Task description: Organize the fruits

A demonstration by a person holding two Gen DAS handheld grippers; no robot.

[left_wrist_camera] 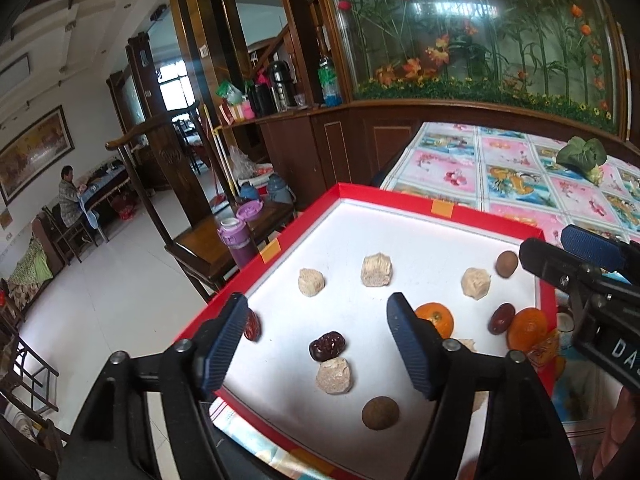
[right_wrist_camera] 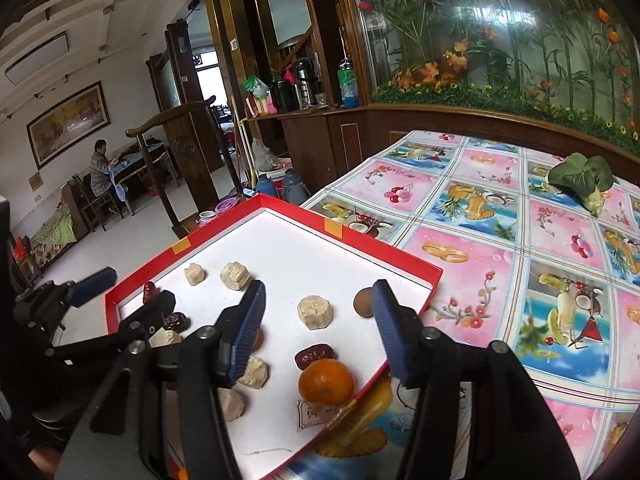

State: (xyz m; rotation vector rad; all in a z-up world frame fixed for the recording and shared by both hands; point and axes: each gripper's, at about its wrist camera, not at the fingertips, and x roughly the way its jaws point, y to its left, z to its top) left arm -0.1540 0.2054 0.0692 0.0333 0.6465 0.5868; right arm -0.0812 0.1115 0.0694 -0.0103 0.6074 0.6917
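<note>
A red-rimmed white tray (left_wrist_camera: 280,236) (right_wrist_camera: 400,258) holds beige chunks, dark red dates, brown round fruits and oranges. My left gripper (left_wrist_camera: 320,316) hangs open over the tray's near left part. A dark date (left_wrist_camera: 327,345) and a beige chunk (left_wrist_camera: 334,376) lie between its fingers, below them. One orange (left_wrist_camera: 438,316) is half hidden by the right finger. My right gripper (right_wrist_camera: 318,300) (left_wrist_camera: 544,244) is open above a beige chunk (right_wrist_camera: 315,312), with a date (right_wrist_camera: 314,356) and an orange (right_wrist_camera: 326,380) nearer. The left gripper (right_wrist_camera: 128,296) shows at the tray's left edge.
The tray sits at the corner of a table with a fruit-print cloth (right_wrist_camera: 500,240). A green leafy vegetable (right_wrist_camera: 580,178) (left_wrist_camera: 580,156) lies far right. A wrapper (right_wrist_camera: 316,412) rests at the tray's near edge. Chairs, a low table and floor lie left; a person sits far off.
</note>
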